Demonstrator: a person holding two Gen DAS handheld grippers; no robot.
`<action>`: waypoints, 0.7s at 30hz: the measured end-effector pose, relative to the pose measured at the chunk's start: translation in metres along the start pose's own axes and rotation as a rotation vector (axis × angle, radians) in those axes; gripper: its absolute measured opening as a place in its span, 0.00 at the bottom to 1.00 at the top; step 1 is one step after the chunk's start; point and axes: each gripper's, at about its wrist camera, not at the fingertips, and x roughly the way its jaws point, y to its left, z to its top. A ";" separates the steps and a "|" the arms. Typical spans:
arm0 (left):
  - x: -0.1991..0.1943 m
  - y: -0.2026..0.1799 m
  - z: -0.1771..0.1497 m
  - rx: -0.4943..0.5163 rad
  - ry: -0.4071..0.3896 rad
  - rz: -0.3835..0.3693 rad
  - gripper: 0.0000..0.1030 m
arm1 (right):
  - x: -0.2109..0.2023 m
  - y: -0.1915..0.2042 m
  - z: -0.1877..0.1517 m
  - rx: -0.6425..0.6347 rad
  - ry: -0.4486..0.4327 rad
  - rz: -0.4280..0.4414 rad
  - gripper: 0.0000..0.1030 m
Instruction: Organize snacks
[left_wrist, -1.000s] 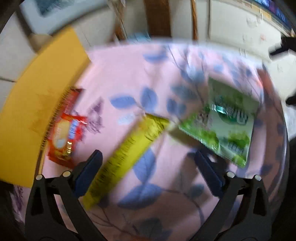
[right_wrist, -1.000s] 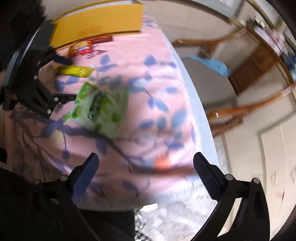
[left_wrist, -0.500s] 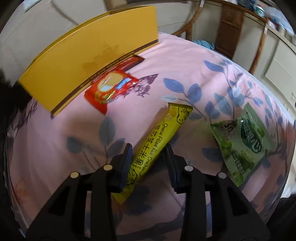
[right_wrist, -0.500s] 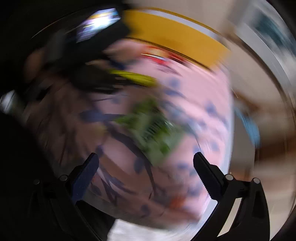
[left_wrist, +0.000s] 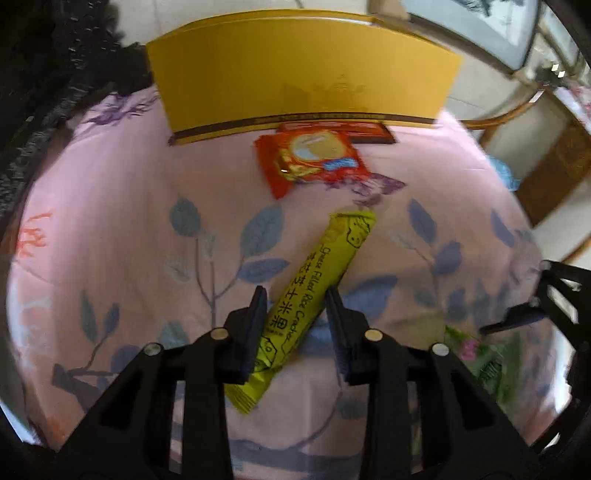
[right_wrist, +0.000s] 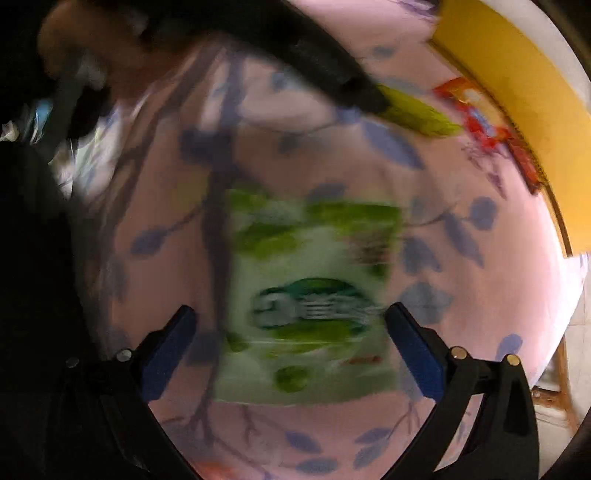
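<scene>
A long yellow rice-cracker packet (left_wrist: 317, 295) lies slantwise on the pink leaf-patterned cloth (left_wrist: 129, 221). My left gripper (left_wrist: 295, 301) is closed around its lower part, fingers at both sides. A red snack packet (left_wrist: 310, 158) lies beyond it, against a yellow box (left_wrist: 303, 70). A green snack bag (right_wrist: 310, 295) lies flat between the wide-open fingers of my right gripper (right_wrist: 288, 321), blurred. The green bag shows at the lower right of the left wrist view (left_wrist: 487, 362), with the right gripper (left_wrist: 546, 302) above it.
The yellow box stands along the far edge of the table, also in the right wrist view (right_wrist: 517, 81). A wooden chair (left_wrist: 546, 155) and cabinet stand beyond the table's right side. A dark garment (left_wrist: 44, 74) is at the far left.
My left gripper has narrowed onto the yellow packet and turned toward the yellow box. My right gripper has swung over the table and come down over the green bag, still wide open.
</scene>
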 end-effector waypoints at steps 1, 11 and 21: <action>0.001 -0.005 0.001 0.013 0.009 0.032 0.31 | -0.001 0.000 -0.001 0.005 -0.012 -0.002 0.97; -0.013 -0.044 -0.001 0.018 0.054 0.112 0.20 | -0.029 -0.038 -0.042 0.392 -0.248 0.037 0.65; -0.036 -0.034 0.005 -0.026 0.023 -0.112 0.20 | -0.100 -0.080 -0.061 0.686 -0.428 -0.061 0.63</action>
